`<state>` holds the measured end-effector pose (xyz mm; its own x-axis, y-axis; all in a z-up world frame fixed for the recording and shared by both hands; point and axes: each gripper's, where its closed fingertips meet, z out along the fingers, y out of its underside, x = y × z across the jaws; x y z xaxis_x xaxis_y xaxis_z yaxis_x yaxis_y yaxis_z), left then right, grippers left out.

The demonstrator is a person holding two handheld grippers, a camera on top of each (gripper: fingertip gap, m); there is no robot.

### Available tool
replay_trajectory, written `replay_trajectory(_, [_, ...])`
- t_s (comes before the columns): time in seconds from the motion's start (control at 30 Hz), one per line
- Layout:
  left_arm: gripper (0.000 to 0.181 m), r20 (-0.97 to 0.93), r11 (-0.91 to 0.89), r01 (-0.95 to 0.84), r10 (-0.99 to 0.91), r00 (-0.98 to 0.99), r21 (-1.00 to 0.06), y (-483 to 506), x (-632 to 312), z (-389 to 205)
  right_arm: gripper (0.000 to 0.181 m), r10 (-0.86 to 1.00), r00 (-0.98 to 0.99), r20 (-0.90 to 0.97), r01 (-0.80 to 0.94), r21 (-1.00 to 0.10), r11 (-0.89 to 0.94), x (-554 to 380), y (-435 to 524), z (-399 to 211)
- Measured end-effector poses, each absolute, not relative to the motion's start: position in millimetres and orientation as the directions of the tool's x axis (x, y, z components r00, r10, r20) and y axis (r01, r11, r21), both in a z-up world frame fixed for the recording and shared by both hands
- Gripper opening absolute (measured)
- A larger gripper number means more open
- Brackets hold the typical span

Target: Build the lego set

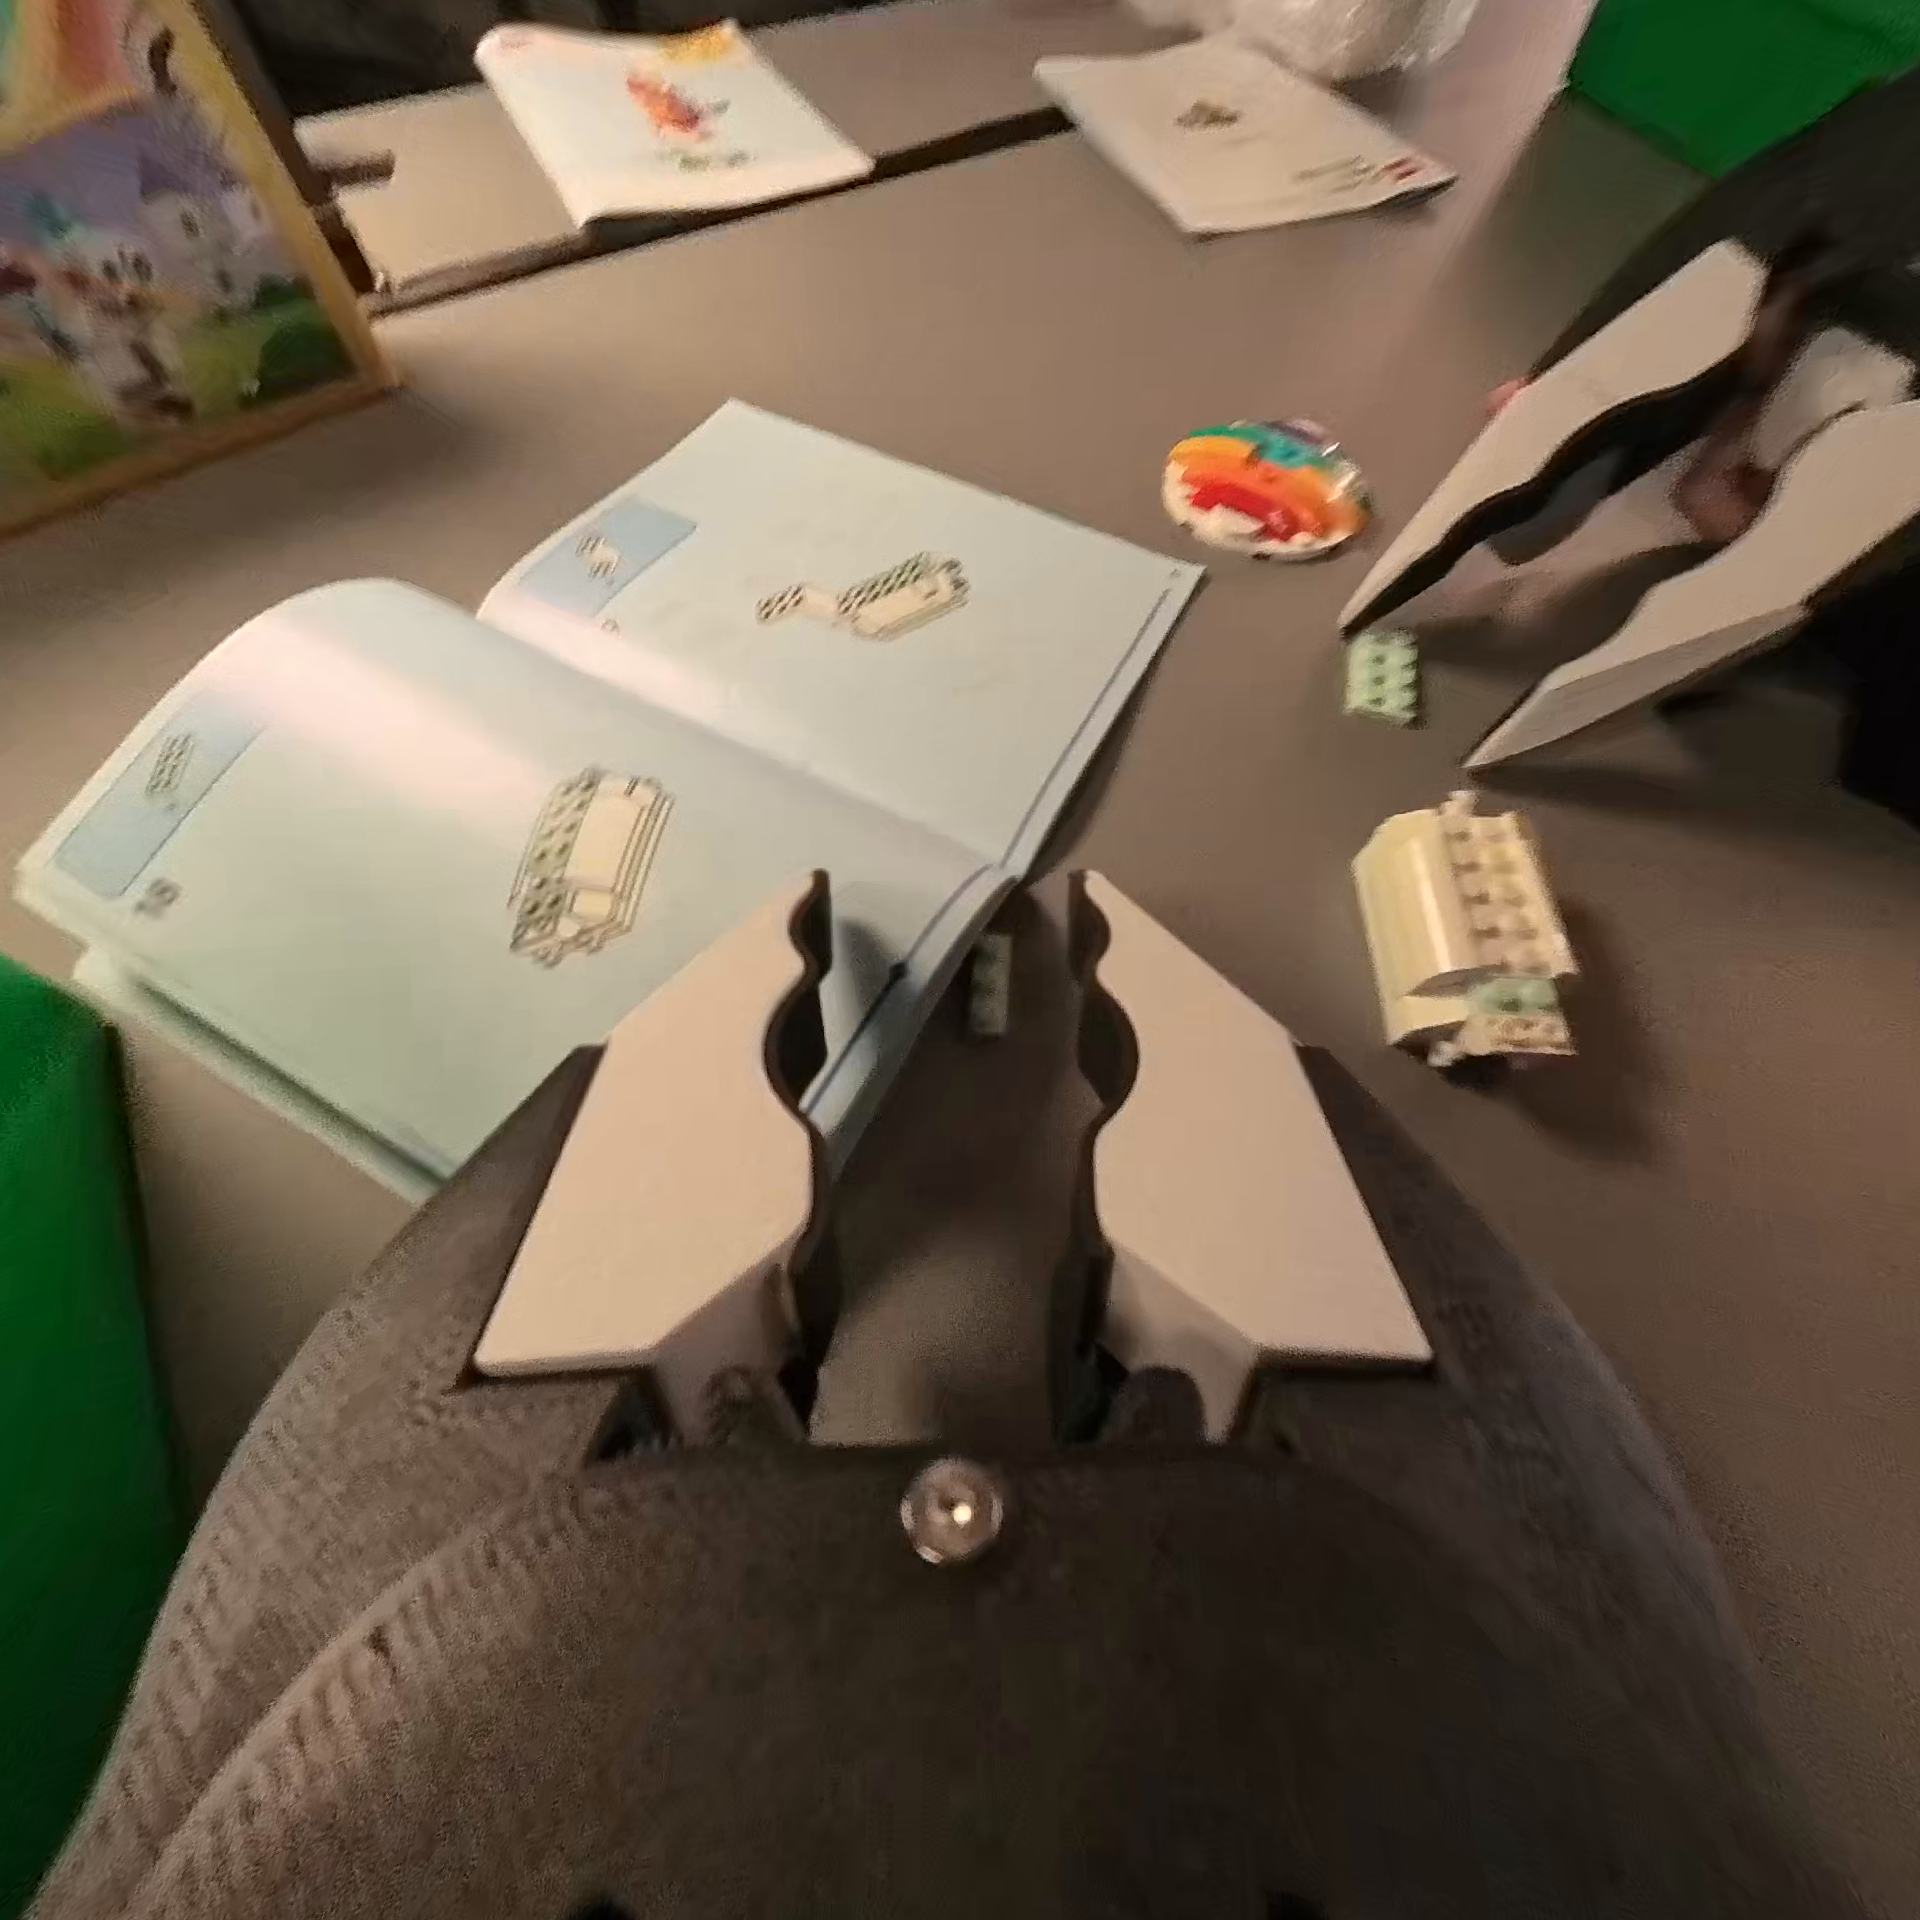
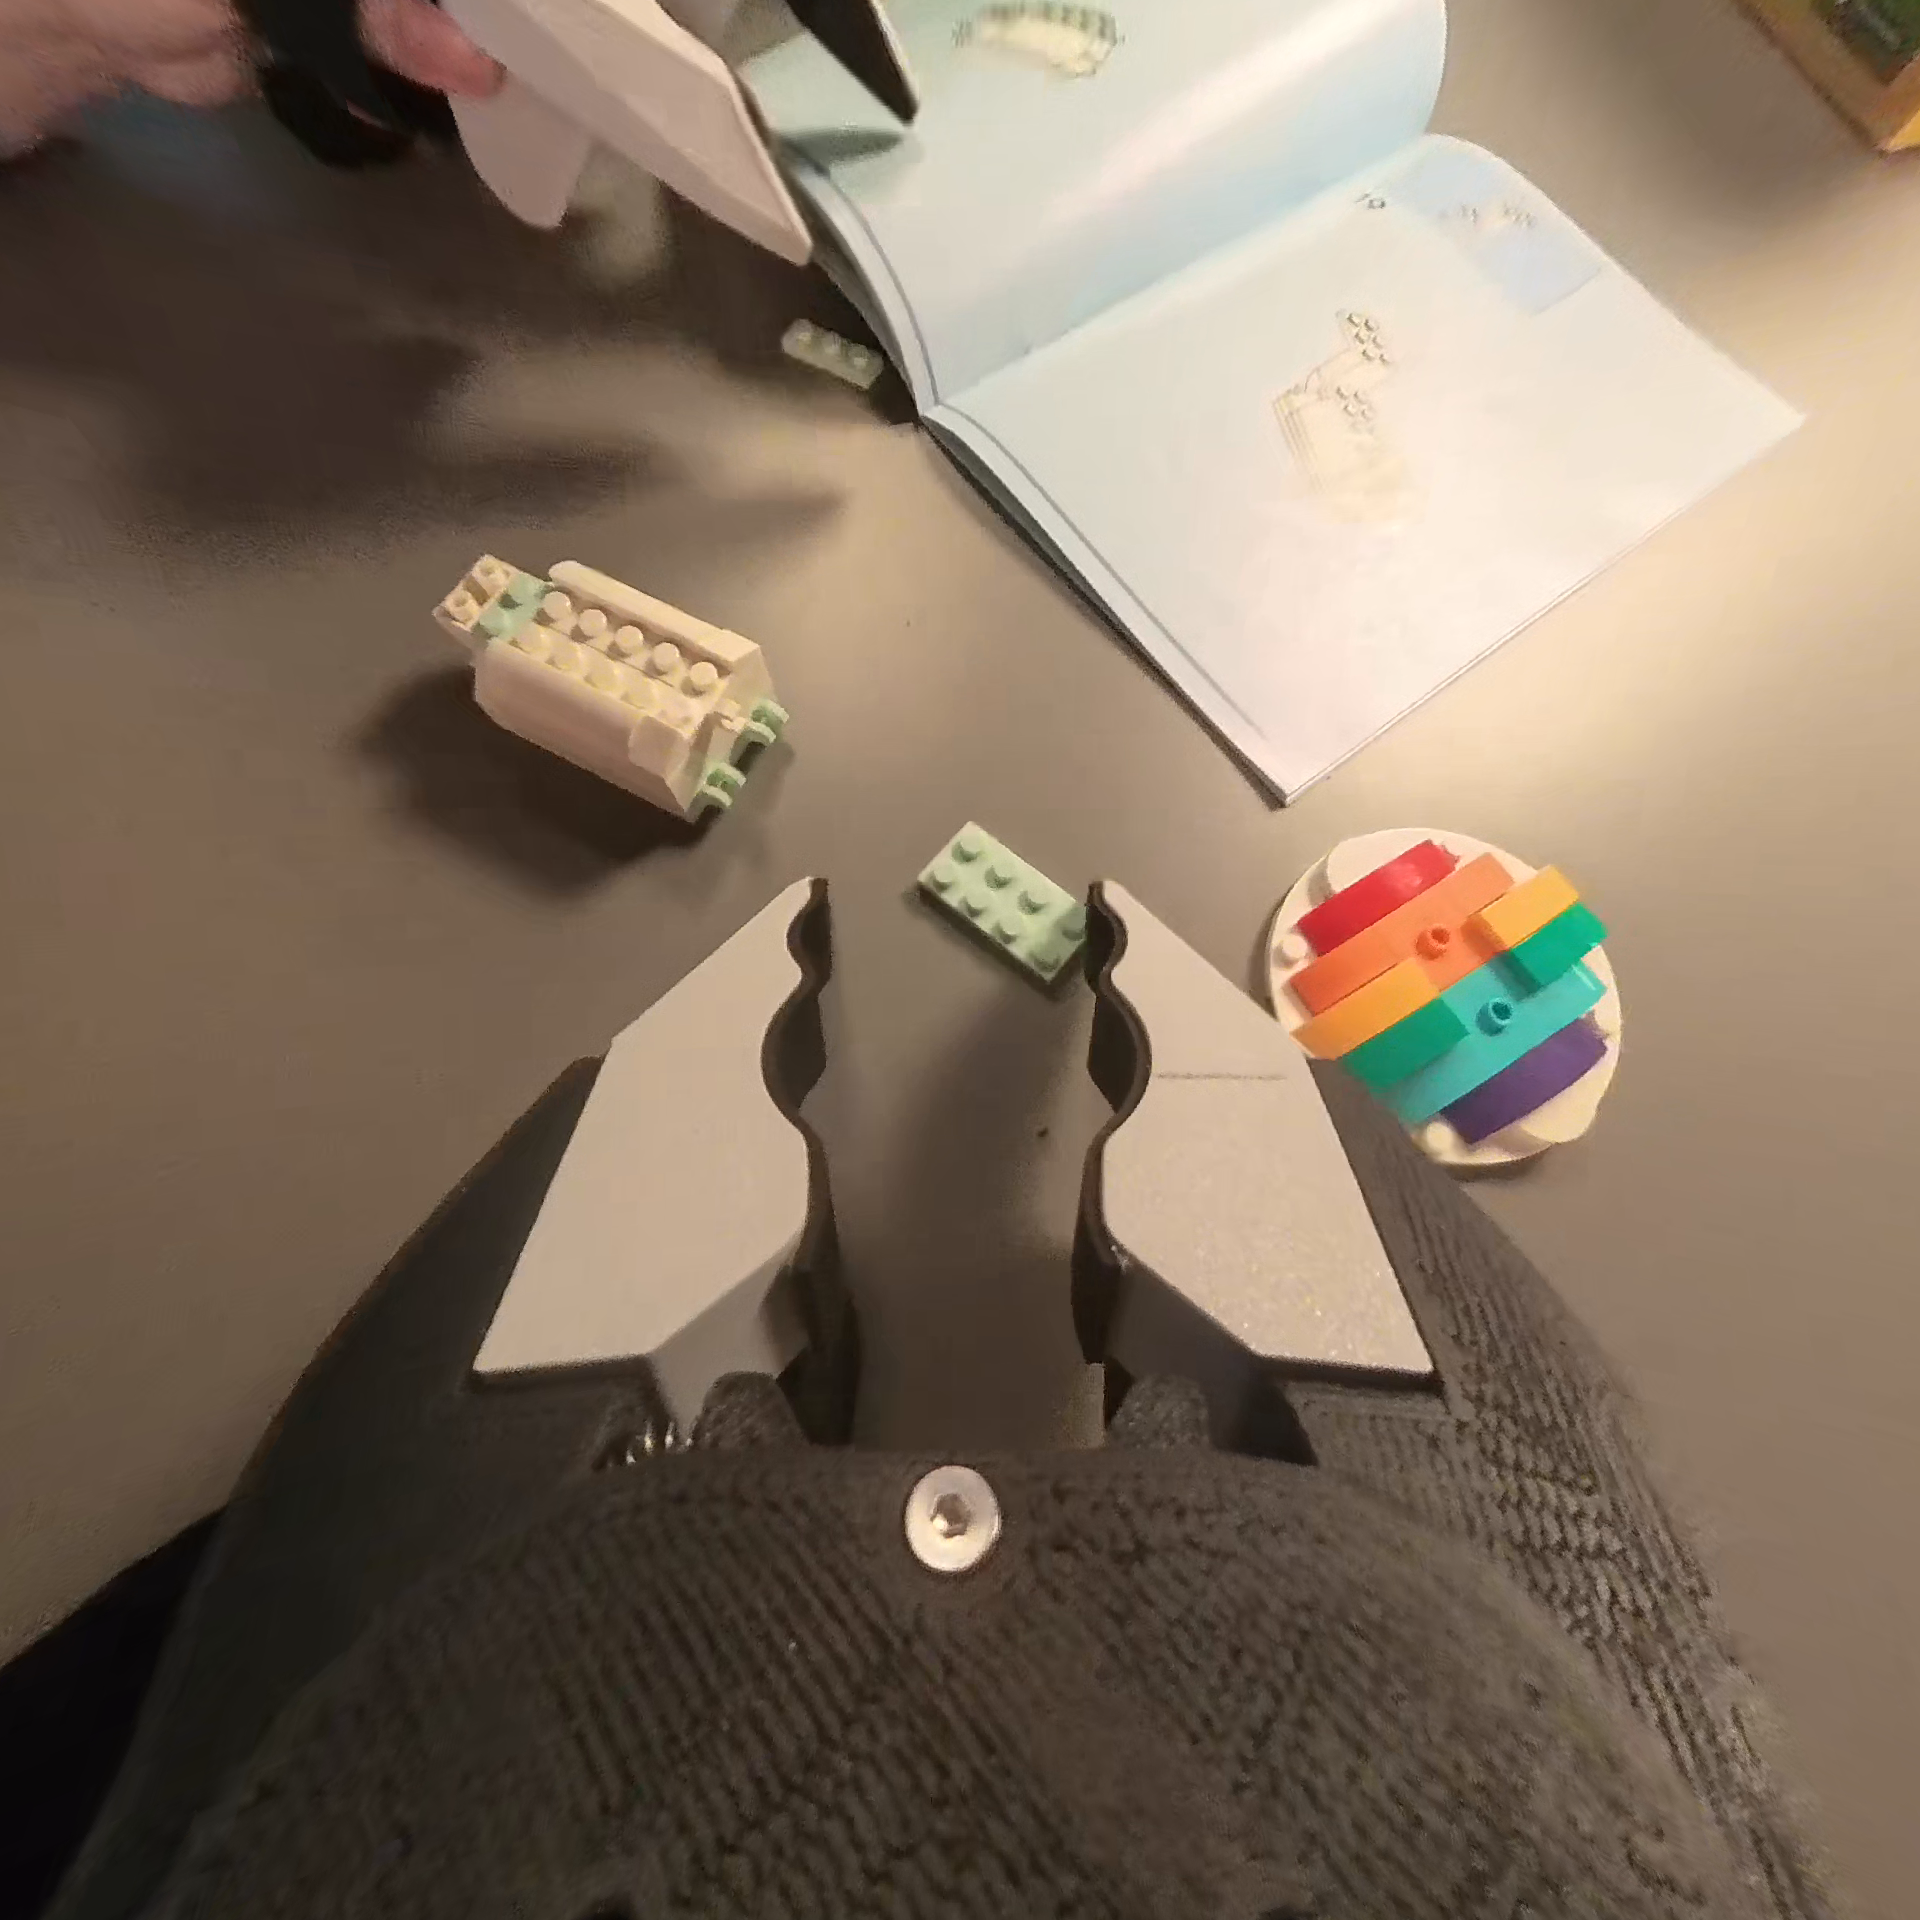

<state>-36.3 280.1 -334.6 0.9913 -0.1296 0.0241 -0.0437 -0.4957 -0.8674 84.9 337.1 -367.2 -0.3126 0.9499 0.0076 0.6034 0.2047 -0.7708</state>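
Observation:
My left gripper (image 1: 951, 894) is open and empty, low over the near edge of the open instruction booklet (image 1: 623, 779). A small pale green plate (image 1: 987, 982) lies on the table between its fingertips; it also shows in the right wrist view (image 2: 831, 353). My right gripper (image 2: 958, 894) is open, and a mint 2x4 plate (image 2: 1003, 909) lies flat between its tips, against the right finger. A white and mint brick build (image 2: 613, 686) lies on its side to the left. A rainbow disc (image 2: 1449, 997) sits to the right.
The grey table (image 2: 260, 1039) also carries a set box (image 1: 156, 260) at the far left and two closed booklets (image 1: 675, 114) (image 1: 1236, 125) at the back. Green objects stand at the left edge (image 1: 52, 1299) and far right (image 1: 1745, 73). A hand (image 2: 104, 73) holds the left gripper. The rainbow disc (image 2: 1449, 997) is about 6 cm from my right fingertips and 20 cm from my left. It is also in sight in the left wrist view (image 1: 1295, 468).

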Motion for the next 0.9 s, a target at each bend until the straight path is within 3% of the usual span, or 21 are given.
replay_trajectory(0.13, [0.049,0.001,-0.376,-0.105,-0.27,0.963,-0.921,279,-5,-314,0.046,0.942,-0.331,-0.056,0.608,-0.776,0.168,93,333,-366])
replay_trajectory(0.2, [0.07,0.038,-0.328,-0.107,-0.408,0.912,-0.938,273,26,-306,0.043,0.937,-0.343,-0.067,0.596,-0.786,0.162,96,332,-363])
replay_trajectory(0.33, [0.088,0.089,-0.385,-0.153,-0.541,0.836,-0.91,264,68,-322,0.041,0.939,-0.342,-0.031,0.576,-0.797,0.184,93,335,-361])
replay_trajectory(0.5, [0.078,0.012,-0.439,-0.268,-0.539,0.842,-0.857,266,83,-343,0.034,0.928,-0.372,0.005,0.591,-0.77,0.241,90,336,-367])
replay_trajectory(0.77, [0.059,0.04,-0.551,-0.259,-0.472,0.881,-0.793,268,76,-360,0.016,0.922,-0.387,0.02,0.583,-0.769,0.261,91,334,-367])
replay_trajectory(0.9, [0.051,0.046,-0.588,-0.265,-0.459,0.887,-0.764,268,71,-367,0.015,0.923,-0.383,0.021,0.585,-0.769,0.26,91,334,-367])
